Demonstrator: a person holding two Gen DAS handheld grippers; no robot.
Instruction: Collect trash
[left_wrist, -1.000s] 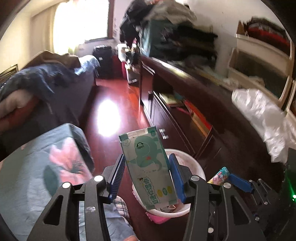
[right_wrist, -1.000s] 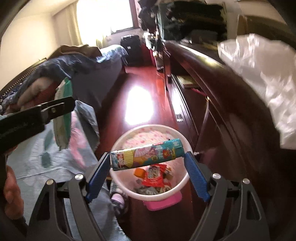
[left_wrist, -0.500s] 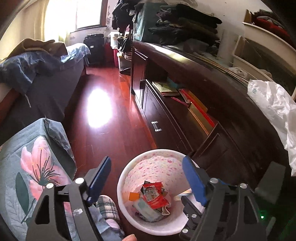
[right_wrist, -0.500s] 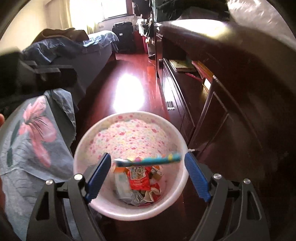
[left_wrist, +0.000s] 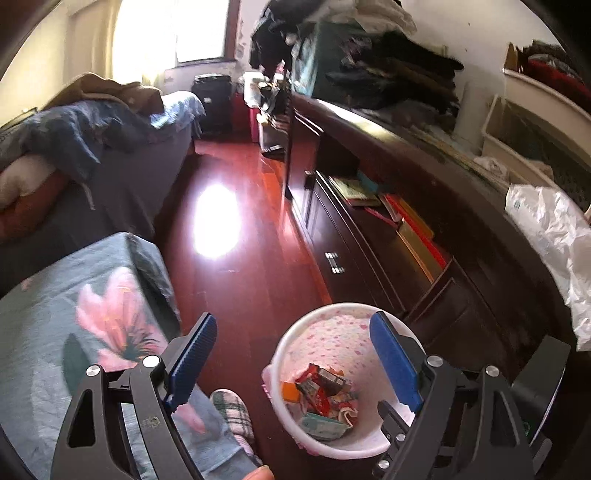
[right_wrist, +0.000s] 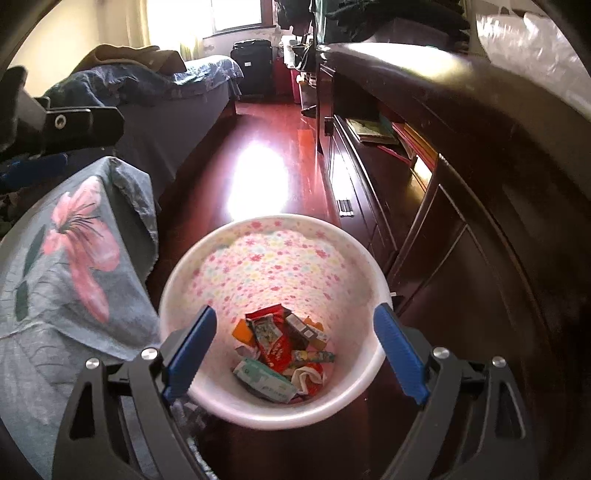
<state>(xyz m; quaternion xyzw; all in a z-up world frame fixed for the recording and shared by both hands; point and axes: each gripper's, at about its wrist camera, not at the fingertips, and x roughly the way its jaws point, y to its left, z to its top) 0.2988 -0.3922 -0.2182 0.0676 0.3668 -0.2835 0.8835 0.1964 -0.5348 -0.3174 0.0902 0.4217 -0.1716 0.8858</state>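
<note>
A white trash bin with a floral lining stands on the red wooden floor beside a dark cabinet; it also shows in the left wrist view. Inside lie wrappers, a green tissue pack and a long colourful wrapper. My right gripper is open and empty, directly above the bin. My left gripper is open and empty, above the bin's left edge. Trash shows in the bin in the left wrist view.
A bed with a floral teal cover lies to the left. A long dark cabinet runs along the right, with a white plastic bag on top. A plaid slipper lies by the bin. A sofa with clothes stands farther back.
The left gripper opened and dropped the green tissue pack into the bin. The right gripper let go of the long colourful wrapper, which now lies in the bin. The right gripper has moved closer over the bin.
</note>
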